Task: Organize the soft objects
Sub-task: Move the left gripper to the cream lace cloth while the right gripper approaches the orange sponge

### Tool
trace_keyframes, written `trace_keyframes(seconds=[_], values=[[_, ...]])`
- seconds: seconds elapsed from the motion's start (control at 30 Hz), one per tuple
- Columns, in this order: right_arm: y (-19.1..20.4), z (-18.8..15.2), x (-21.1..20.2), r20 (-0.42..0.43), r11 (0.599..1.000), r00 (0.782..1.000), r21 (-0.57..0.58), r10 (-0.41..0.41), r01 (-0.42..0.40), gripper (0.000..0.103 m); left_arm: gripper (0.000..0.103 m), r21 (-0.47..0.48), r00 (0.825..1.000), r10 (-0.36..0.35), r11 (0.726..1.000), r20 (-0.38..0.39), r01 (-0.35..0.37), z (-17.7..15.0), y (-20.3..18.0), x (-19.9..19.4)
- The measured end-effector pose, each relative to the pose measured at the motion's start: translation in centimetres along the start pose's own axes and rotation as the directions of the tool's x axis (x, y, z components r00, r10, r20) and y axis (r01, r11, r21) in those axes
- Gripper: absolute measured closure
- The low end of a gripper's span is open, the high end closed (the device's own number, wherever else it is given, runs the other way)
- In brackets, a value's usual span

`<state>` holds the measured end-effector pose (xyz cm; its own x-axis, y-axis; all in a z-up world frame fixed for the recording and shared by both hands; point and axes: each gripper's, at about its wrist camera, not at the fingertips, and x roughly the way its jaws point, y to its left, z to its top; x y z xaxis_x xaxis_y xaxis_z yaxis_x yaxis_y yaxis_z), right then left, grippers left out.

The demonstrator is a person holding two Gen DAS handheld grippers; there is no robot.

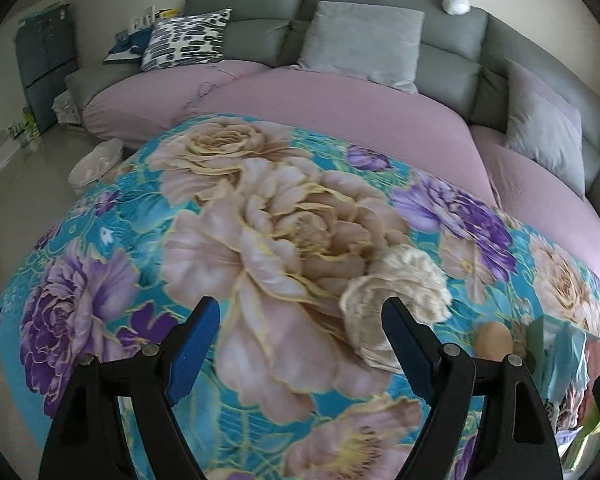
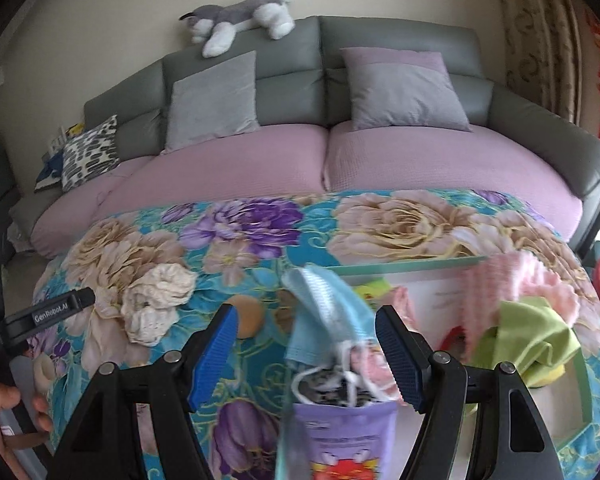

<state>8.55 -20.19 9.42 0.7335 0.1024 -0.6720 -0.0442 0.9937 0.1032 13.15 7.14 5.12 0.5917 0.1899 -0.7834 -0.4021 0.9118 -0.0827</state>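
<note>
- Sofa [image 1: 380,92]: grey back, pink seat covers, cushions propped upright along the back, plush dog [image 2: 244,16] draped on top. Out of the way; I judge it is not part of the sorting.
- Floral blanket [image 1: 260,216] covers the counter in front of the sofa and is spread flat, probably as a work surface for the soft things.
- Green-rimmed box [image 2: 404,266] sits on the blanket at the right with pink knit cloth [image 2: 512,288] and green cloth [image 2: 532,332] hanging over its edge, so likely the collecting bin. The right view shows it whole; the left view catches only a corner.
- Cream crumpled cloth [image 1: 396,292] lies loose on the blanket just ahead of my left hand-held gripper [image 1: 300,344], whose jaws are spread wide with nothing between them. I think it's the next pick.
- Blue face mask [image 2: 324,312] hangs out of a purple pouch [image 2: 348,432] between the jaws of my right hand-held gripper [image 2: 306,352], which are wide apart and not touching it.
- Tan round sponge [image 2: 248,316] sits beside the cream cloth.
- Only the right view shows my left hand [image 2: 4,416] on its handle.
</note>
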Motion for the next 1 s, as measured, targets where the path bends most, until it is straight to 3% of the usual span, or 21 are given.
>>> trace_keyframes(seconds=[0.33, 0.6, 0.83, 1.0], values=[[4.7, 0.0, 1.2, 0.001, 0.996, 0.997, -0.046, 0.071, -0.071, 0.028, 0.019, -0.010, 1.000, -0.009, 1.000, -0.026, 0.009, 0.3, 2.1, 0.6], [6.9, -0.2, 2.1, 0.043, 0.983, 0.982, -0.038, 0.183, -0.182, 0.028, 0.019, -0.024, 0.999, -0.036, 0.999, -0.017, 0.036, 1.0, 3.4, 0.8], [7.2, -0.7, 4.0, 0.029, 0.983, 0.983, -0.005, 0.183, -0.183, 0.029, 0.019, 0.027, 0.996, -0.087, 0.996, 0.023, 0.086, 1.2, 2.7, 1.5], [7.0, -1.0, 5.4, 0.005, 0.983, 0.983, 0.016, 0.184, -0.184, 0.030, 0.019, 0.046, 0.990, -0.142, 0.989, -0.012, 0.142, 0.9, 2.0, 3.1]])
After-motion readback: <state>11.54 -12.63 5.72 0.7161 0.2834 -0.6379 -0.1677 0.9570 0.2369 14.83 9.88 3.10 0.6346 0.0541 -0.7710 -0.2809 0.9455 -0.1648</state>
